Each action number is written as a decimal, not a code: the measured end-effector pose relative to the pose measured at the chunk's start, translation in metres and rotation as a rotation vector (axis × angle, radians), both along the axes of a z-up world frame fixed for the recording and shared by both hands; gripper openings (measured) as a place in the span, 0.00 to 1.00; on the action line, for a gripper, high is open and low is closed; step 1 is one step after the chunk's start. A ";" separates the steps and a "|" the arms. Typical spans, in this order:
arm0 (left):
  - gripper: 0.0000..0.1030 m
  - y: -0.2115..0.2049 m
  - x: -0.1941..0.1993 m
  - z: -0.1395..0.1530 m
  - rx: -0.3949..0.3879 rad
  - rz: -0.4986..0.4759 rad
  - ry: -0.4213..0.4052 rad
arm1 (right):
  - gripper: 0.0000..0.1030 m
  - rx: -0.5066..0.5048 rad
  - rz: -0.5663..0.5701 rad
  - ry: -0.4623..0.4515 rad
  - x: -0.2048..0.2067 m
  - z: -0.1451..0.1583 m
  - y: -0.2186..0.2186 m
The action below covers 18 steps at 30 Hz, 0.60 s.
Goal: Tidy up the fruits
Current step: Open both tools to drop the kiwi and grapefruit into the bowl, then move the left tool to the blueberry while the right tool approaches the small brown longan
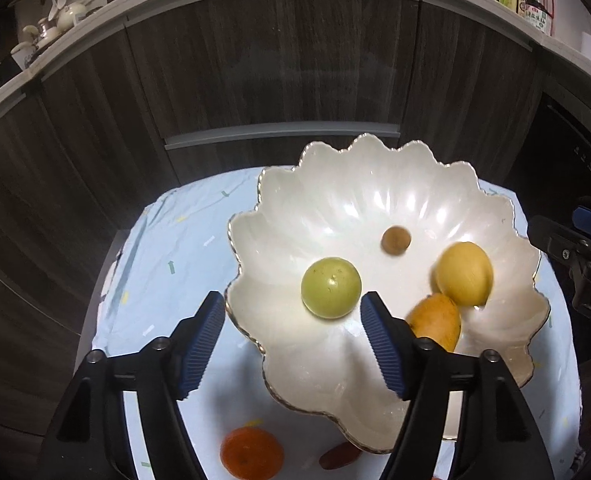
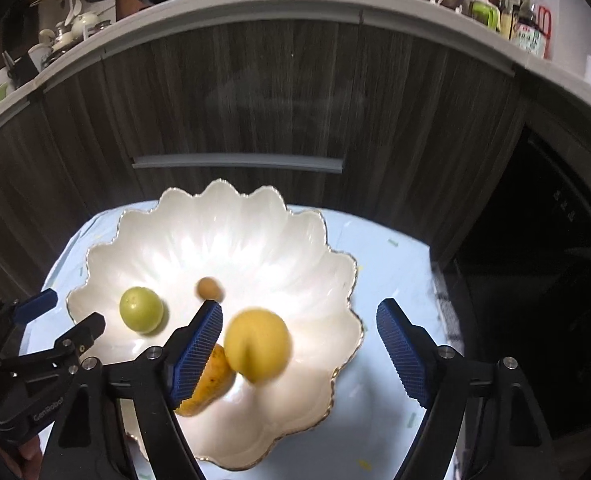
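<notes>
Both grippers' fingers apart, empty. Round orange tangerine on desk: light, soft-skinned; take across its middle, gently.

A small desk covered with a pale blue cloth that has little coloured marks printed on it. A wide white bowl with a scalloped, gold-edged rim sits on the cloth and takes up most of the top. On the near side of the bowl, an orange lies on the cloth, and just beside the bowl's near rim there is a small reddish-brown fruit, partly hidden under the rim
</notes>
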<state>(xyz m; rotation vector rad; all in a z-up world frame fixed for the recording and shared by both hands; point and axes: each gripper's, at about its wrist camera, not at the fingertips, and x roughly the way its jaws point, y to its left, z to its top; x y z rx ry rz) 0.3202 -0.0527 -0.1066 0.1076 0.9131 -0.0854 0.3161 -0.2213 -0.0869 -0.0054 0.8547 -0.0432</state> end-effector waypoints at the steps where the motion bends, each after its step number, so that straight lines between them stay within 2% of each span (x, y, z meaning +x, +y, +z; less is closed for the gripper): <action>1: 0.75 0.000 -0.001 0.003 0.005 0.004 -0.011 | 0.78 -0.001 0.000 -0.005 0.000 0.002 0.000; 5: 0.81 0.000 -0.005 0.012 0.011 0.006 -0.038 | 0.78 0.015 -0.010 -0.019 -0.003 0.009 -0.002; 18: 0.82 0.007 -0.019 0.038 0.009 0.024 -0.078 | 0.78 0.022 -0.006 -0.059 -0.021 0.032 0.001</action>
